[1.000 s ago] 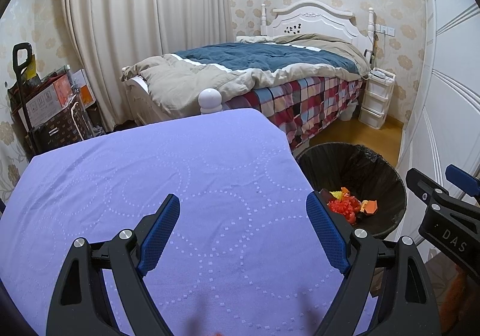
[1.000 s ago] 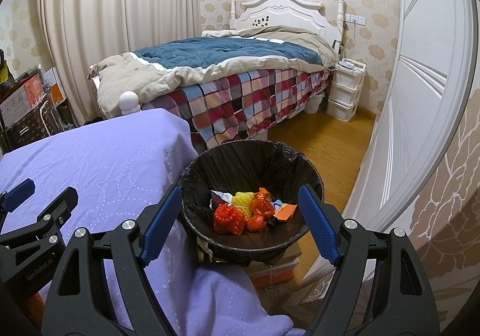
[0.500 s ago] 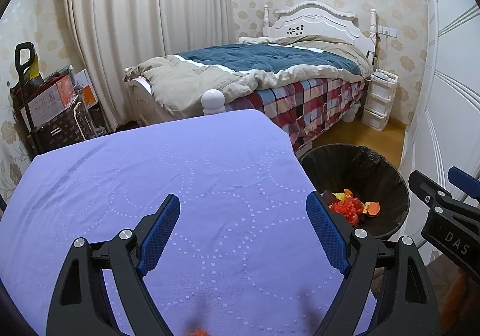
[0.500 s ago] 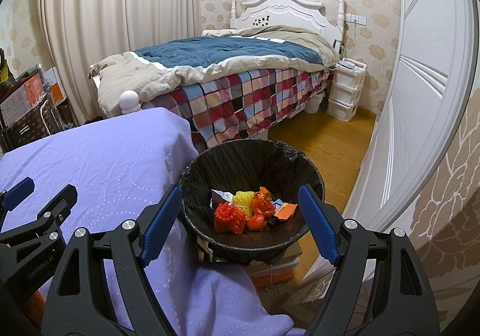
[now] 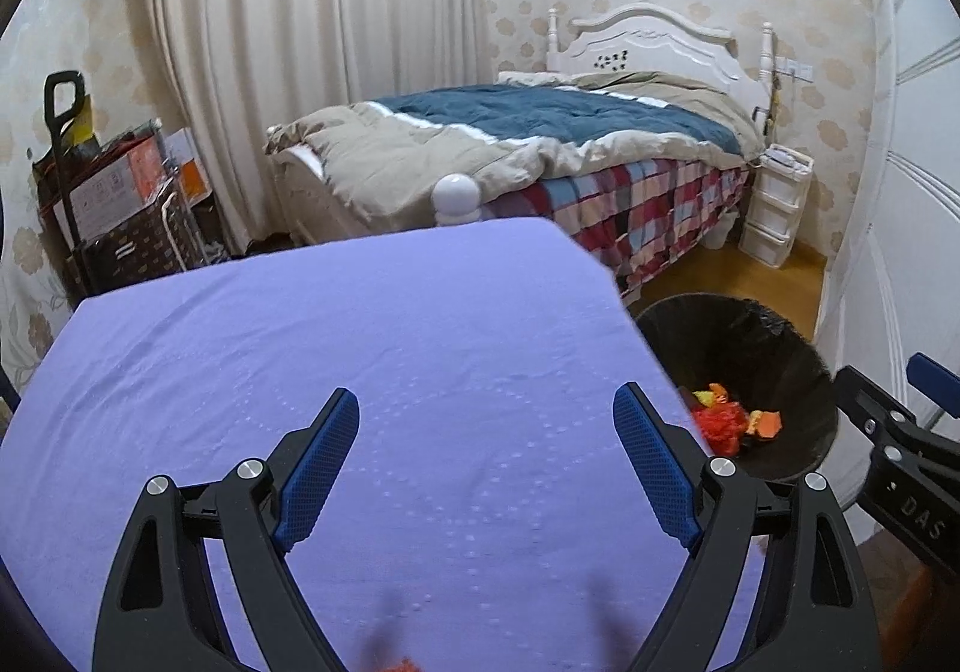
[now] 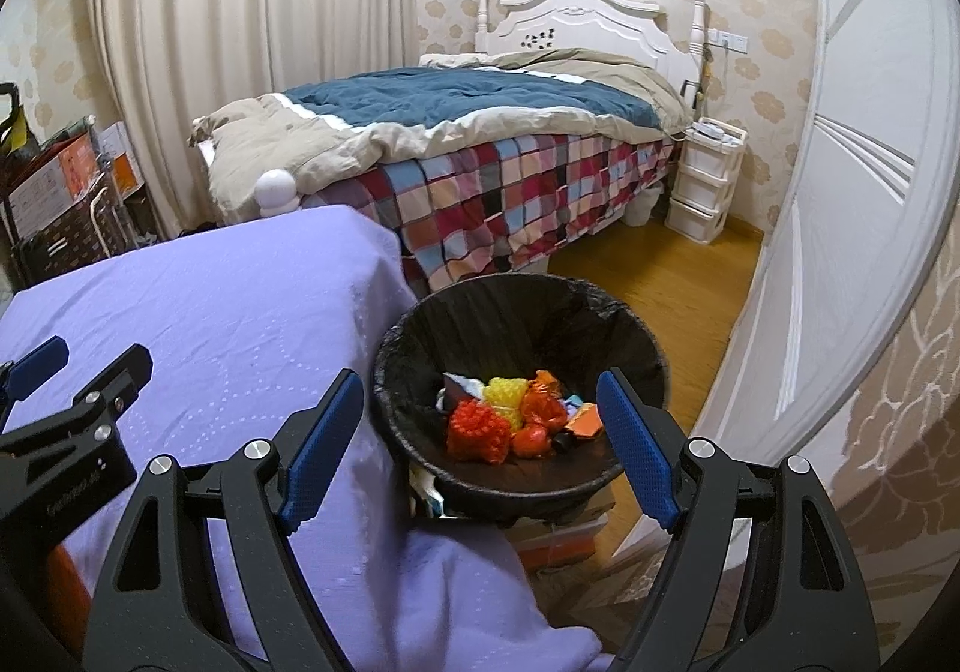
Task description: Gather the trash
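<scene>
At the far left, a stack of cardboard boxes point(image 5: 114, 192) stands against the wall beside the long pale curtains point(image 5: 312, 42). In front of them a table under a purple cloth point(image 5: 336, 348) fills most of the left wrist view. The left gripper point(image 5: 486, 462) hangs over this cloth with its jaws spread wide and nothing between the blue pads; only bare cloth shows in the gap. A small orange scrap point(image 5: 399, 665) peeks in at the very bottom edge of that view, too cut off to identify.

Beyond the table stands a bed point(image 5: 540, 156) with a blue and beige quilt, a checked blanket hanging down its side and a white headboard. A white drawer unit point(image 5: 774, 210) sits near the head of the bed on the wooden floor.

To the right of the table, just beside its edge, is a black-lined trash bin point(image 6: 636, 336). The trash point(image 6: 510, 420) lies in the bottom of it: red and yellow mesh pieces, orange wrappers and some paper. The right gripper point(image 6: 480, 444) hovers above the near side of the bin, jaws wide apart and empty. A white door point(image 6: 840, 192) closes the right side.
</scene>
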{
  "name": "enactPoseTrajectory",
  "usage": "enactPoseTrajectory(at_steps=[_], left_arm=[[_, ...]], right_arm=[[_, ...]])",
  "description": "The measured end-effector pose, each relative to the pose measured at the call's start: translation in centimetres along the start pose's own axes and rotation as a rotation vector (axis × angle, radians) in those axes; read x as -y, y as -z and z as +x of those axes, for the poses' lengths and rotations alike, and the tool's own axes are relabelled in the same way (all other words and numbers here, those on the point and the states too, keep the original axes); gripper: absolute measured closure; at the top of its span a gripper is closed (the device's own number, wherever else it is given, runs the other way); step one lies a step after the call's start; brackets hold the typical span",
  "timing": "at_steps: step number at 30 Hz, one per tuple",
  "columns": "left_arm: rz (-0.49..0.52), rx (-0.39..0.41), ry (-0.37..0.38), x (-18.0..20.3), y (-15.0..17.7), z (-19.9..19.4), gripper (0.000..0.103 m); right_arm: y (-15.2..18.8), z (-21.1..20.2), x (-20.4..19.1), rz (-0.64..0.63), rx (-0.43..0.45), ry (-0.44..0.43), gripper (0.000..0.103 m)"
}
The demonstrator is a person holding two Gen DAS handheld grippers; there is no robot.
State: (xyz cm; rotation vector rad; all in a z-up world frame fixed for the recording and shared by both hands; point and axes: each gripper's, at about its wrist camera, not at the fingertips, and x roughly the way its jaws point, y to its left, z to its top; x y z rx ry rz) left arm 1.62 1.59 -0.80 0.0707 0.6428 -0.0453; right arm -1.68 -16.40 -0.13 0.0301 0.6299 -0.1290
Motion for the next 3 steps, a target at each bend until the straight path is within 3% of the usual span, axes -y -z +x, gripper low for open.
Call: enactPoseTrajectory(at_steps=[3], left_arm=[[-0.007,-0.024,-0.026,-1.5,0.3,0.8,0.019]], right_arm=[[0.2,0.4,-1.5,-0.027,-0.019,-0.029,0.024]])
